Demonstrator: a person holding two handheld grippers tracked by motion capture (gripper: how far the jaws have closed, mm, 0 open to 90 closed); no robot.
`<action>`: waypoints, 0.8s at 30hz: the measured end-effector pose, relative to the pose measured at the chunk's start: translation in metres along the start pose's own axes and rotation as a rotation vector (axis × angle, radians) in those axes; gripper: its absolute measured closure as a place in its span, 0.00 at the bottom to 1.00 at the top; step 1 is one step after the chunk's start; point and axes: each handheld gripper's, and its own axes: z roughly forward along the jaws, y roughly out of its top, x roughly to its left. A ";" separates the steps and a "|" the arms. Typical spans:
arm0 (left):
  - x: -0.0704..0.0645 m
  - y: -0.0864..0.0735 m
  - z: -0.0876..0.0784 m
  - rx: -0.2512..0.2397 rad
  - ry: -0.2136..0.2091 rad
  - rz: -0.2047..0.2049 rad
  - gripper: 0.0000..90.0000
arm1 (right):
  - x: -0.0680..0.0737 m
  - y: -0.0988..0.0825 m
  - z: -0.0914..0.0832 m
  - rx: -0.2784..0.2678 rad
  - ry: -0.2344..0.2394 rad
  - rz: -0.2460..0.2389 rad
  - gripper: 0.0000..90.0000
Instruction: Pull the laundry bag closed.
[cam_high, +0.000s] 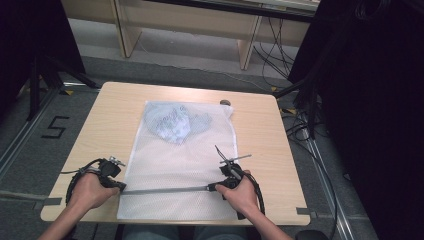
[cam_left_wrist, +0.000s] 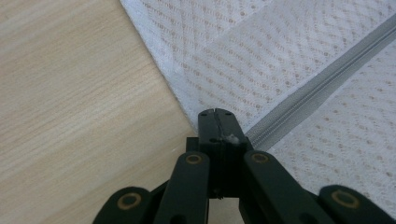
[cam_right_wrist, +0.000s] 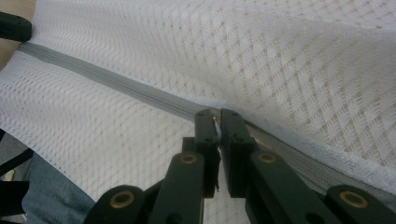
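Lying flat on pale wooden tabletop (cam_high: 95, 125), near front edge: white mesh laundry bag (cam_high: 170, 165), grey zipper (cam_high: 165, 190) running parallel to that edge. Pinching zipper's left end at bag's left side, shut: left hand-held gripper (cam_high: 119, 187). Clamping what looks like the slider toward the right end: right hand-held gripper (cam_high: 212, 188), nearer for pulling along zipper's length.

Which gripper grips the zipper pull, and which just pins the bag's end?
The right gripper pinches the pull on the grey zipper; the left gripper clamps the mesh bag edge.
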 end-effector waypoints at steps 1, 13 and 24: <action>0.000 0.000 0.000 0.000 0.000 0.000 1.00 | 0.000 0.000 -0.001 0.004 -0.003 0.007 0.97; 0.000 0.000 0.000 0.000 0.000 -0.001 1.00 | -0.006 -0.002 -0.006 0.010 -0.020 0.029 0.97; 0.000 0.000 0.000 0.002 -0.003 0.000 1.00 | -0.011 -0.003 -0.012 0.015 -0.033 0.051 0.97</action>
